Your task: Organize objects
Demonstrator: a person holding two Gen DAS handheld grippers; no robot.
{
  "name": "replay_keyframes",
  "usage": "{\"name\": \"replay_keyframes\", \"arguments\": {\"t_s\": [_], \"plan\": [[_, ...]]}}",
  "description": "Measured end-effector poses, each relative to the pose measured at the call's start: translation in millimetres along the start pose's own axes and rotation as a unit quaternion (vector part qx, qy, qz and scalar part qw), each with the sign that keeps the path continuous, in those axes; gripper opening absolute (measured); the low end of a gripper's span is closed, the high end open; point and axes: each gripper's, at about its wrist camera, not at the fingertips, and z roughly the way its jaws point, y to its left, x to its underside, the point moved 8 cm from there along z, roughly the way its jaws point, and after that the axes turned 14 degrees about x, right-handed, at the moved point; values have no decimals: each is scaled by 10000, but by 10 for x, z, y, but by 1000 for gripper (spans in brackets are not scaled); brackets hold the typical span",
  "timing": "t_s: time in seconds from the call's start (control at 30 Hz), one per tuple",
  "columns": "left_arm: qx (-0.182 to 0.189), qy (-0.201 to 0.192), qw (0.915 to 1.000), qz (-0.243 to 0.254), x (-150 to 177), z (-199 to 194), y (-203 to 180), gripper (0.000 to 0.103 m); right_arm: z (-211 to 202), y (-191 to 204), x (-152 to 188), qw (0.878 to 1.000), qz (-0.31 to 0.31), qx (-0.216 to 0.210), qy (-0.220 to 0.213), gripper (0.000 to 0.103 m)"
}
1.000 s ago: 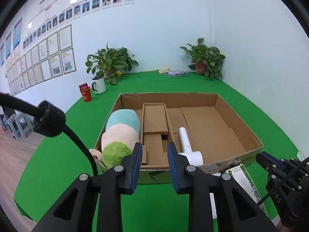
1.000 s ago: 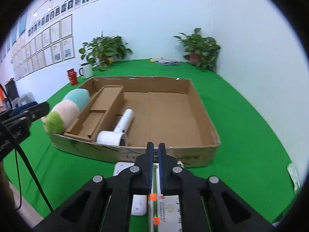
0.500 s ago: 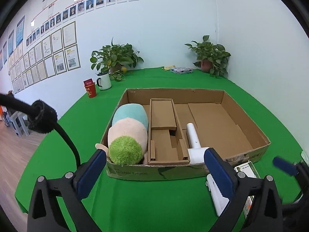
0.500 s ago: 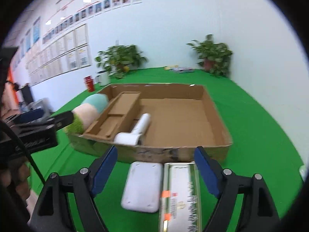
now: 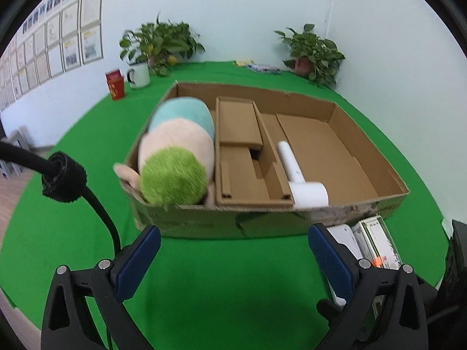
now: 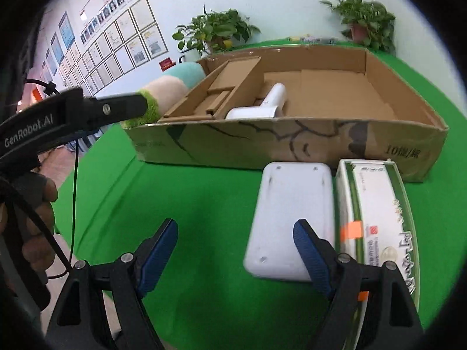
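Grippers spread wide over the green table [image 5: 73, 233] as sorting resumes: a second ago both tools had their blue pads drawn together, the right one closed at the edge of the green-and-white carton, and now the left gripper [image 5: 233, 258] and the right gripper [image 6: 236, 252] each stand fully apart, holding nothing.

The right tool has also swung left and dipped, so its right finger now overlaps the white rectangular device [image 6: 292, 218], while the green-and-white carton [image 6: 376, 221] lies just beside that device, toward the table's right edge. Both items rest on the cloth against the near wall of the cardboard box [image 6: 292, 143], outside it.

Inside the box, the plush toy [image 5: 178, 157] fills the left compartment, a folded cardboard insert [image 5: 245, 157] sits in the middle, and a white hair dryer [image 5: 303, 180] lies by the near wall; the wide right section is bare.

Released jaws suggest the carton has been let go and the next pick is being lined up, probably the white device, for the bare section. The left tool hovers before the box's near wall, well short of any object.
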Motion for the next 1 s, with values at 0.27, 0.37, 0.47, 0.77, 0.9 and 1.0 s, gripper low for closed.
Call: {"name": "replay_keyframes", "arguments": {"t_s": [0.27, 0.37, 0.47, 0.77, 0.9, 1.0], "plan": [[377, 261, 9989, -30, 158, 227, -136, 102, 68, -310, -49, 9990, -47, 447, 49, 81], [544, 255, 9980, -177, 151, 270, -153, 102, 139, -265, -53, 9976, -311, 604, 95, 81], [573, 297, 9978, -159, 156, 290, -155, 102, 177, -175, -7, 9943, -688, 812, 106, 81], [923, 432, 9941, -383, 209, 287, -140, 102, 220, -240, 77, 9925, -693, 985, 215, 69], [1539, 742, 9834, -607, 322, 377, -225, 102, 71, -117, 147, 9977, -543, 326, 239, 68], [2000, 1050, 9693, -968, 425, 494, -269, 100, -17, 3, 203, 9980, -622, -52, 93, 69]]}}
